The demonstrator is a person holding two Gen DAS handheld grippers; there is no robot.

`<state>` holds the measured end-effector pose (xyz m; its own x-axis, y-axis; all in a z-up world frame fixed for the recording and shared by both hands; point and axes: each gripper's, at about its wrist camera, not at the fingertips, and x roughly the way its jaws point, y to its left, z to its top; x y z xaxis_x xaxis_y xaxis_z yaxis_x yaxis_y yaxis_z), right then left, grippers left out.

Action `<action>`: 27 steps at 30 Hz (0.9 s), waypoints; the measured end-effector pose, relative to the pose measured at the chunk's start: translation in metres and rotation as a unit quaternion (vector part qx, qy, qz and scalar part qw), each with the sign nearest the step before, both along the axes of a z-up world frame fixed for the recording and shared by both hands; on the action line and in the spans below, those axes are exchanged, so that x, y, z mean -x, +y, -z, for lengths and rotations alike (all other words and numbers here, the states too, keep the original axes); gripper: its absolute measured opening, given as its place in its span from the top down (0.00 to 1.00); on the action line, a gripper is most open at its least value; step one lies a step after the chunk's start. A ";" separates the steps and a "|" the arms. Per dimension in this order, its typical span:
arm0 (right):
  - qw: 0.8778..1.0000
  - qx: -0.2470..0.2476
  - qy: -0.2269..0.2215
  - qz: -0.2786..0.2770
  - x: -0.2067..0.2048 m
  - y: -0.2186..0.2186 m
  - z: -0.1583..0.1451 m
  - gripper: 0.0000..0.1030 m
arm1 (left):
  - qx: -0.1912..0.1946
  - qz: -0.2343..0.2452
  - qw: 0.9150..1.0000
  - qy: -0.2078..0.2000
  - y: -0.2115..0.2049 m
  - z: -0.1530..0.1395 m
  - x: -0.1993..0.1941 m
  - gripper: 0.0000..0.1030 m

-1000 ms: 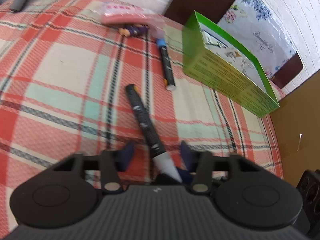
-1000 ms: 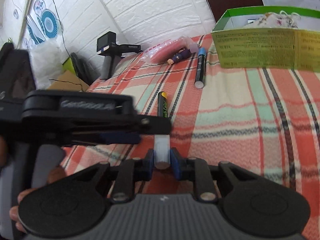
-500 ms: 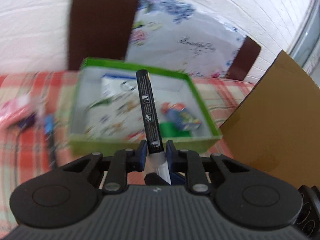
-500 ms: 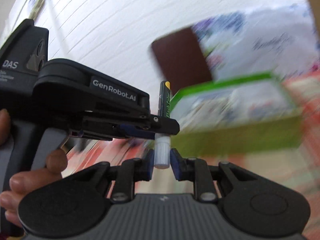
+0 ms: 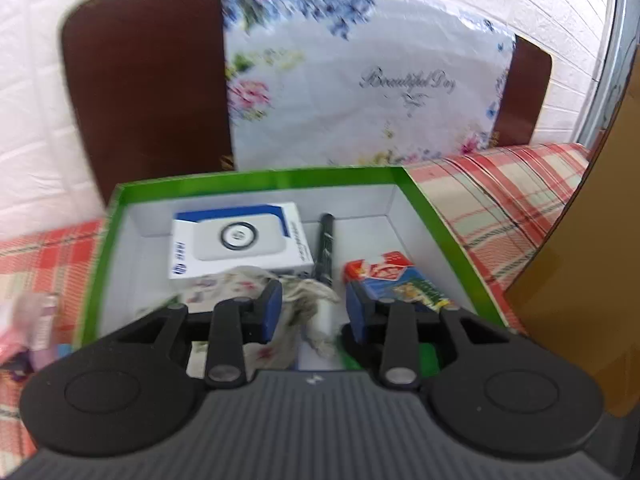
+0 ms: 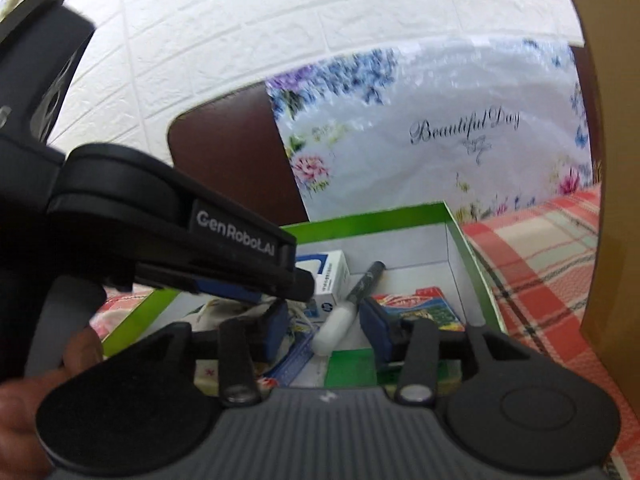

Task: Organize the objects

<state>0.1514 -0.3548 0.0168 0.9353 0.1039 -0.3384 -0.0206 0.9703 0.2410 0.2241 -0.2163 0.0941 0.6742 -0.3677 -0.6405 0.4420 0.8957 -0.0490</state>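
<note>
Inside the green cardboard box (image 5: 256,188) the black marker with a white cap (image 6: 352,302) lies between a white HP carton (image 5: 240,240) and a colourful card pack (image 5: 396,276), beside crumpled floral cloth (image 5: 256,284). Both the left gripper (image 5: 314,312) and right gripper (image 6: 322,328), clamped on it half a second ago, now gape empty.

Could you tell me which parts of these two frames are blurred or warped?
Left wrist view: motion blur smears the bed's left edge and the floral bag; the box stays fairly sharp. Right wrist view: fisheye bends the wall lines; the left gripper looms large.
</note>
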 end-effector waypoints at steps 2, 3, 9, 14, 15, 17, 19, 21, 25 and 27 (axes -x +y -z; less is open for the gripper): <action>1.000 -0.004 -0.009 -0.003 0.012 0.002 -0.006 0.59 | 0.007 -0.010 1.000 0.000 0.011 -0.004 0.007 0.63; 1.000 -0.007 -0.011 -0.004 0.018 0.002 -0.008 0.59 | 0.011 -0.015 1.000 0.002 0.016 -0.005 0.011 0.63; 1.000 -0.025 -0.009 -0.015 0.055 0.012 -0.014 0.59 | 0.016 -0.051 0.999 0.005 0.071 -0.004 0.050 0.63; 0.997 -0.013 0.014 -0.081 0.081 0.056 -0.008 0.56 | -0.019 -0.117 0.993 0.029 0.140 0.022 0.077 0.62; 0.995 -0.006 0.026 -0.098 0.081 0.068 -0.005 0.56 | -0.032 -0.138 0.989 0.036 0.155 0.030 0.079 0.62; 0.990 0.004 0.049 -0.130 0.081 0.091 0.002 0.56 | -0.052 -0.181 0.981 0.055 0.186 0.044 0.086 0.62; 0.985 0.017 0.066 -0.157 0.079 0.114 0.007 0.56 | -0.046 -0.214 0.973 0.073 0.220 0.055 0.093 0.62; 0.980 0.038 0.077 -0.181 0.073 0.137 0.011 0.56 | -0.027 -0.238 0.968 0.080 0.251 0.061 0.101 0.62; 0.975 0.077 0.093 -0.188 0.046 0.175 0.016 0.57 | 0.009 -0.258 0.963 0.077 0.287 0.057 0.105 0.62; 0.975 0.094 0.103 -0.173 0.023 0.190 0.018 0.58 | 0.035 -0.258 0.962 0.085 0.297 0.056 0.103 0.62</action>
